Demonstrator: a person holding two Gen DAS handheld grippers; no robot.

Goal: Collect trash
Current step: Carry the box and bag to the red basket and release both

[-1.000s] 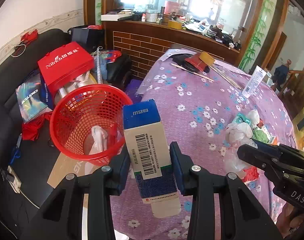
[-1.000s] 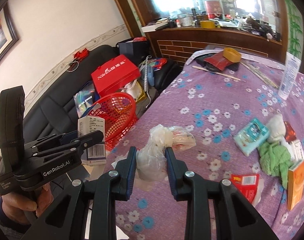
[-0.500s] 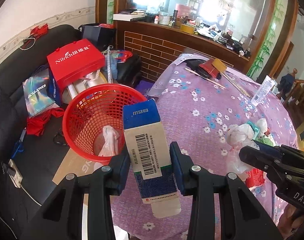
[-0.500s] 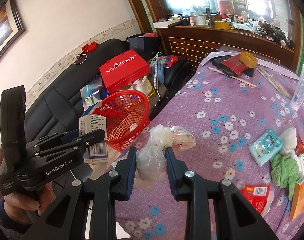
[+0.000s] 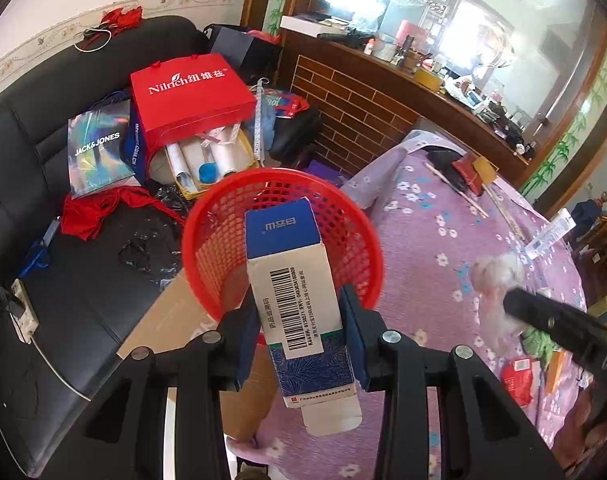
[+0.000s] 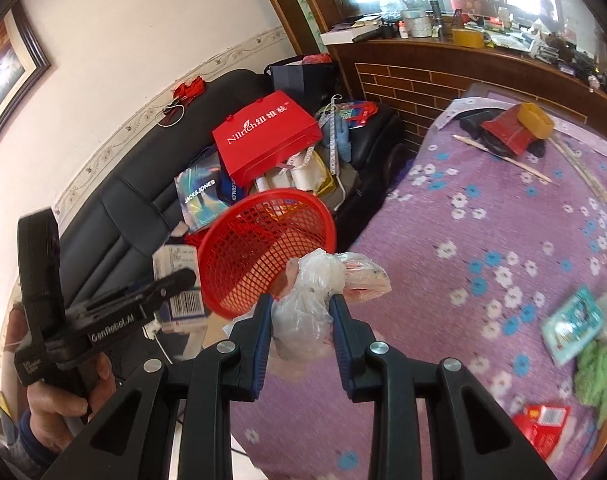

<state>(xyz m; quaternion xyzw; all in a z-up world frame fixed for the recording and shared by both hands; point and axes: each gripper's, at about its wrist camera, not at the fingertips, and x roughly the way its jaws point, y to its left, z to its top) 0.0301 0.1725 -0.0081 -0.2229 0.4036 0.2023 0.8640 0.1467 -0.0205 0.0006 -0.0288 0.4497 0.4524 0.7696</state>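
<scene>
My left gripper [image 5: 299,308] is shut on a blue and white carton with a barcode [image 5: 295,288], held upright over the near rim of the red mesh basket [image 5: 223,232]. The basket stands beside the table on the black sofa side. My right gripper [image 6: 301,310] is shut on a crumpled clear plastic bag [image 6: 303,316] with a wrapper sticking out to the right. It hangs over the table's left edge, just right of the red basket [image 6: 239,256]. In the right wrist view the left gripper [image 6: 171,284] and the carton [image 6: 175,264] show at the left, held by a hand [image 6: 55,404].
The purple flowered tablecloth [image 6: 483,216] carries more litter: a teal packet [image 6: 571,324], a green cloth [image 6: 599,368], a red packet [image 6: 543,420]. On the black sofa [image 5: 55,320] lie a red paper bag [image 5: 187,96], other bags and flattened cardboard [image 5: 171,320]. A brick-faced counter [image 5: 359,116] stands behind.
Both grippers have moved left toward the red basket, which now lies larger and closer under the carton. The bag has come to the table's edge beside the basket. Grips unchanged.
</scene>
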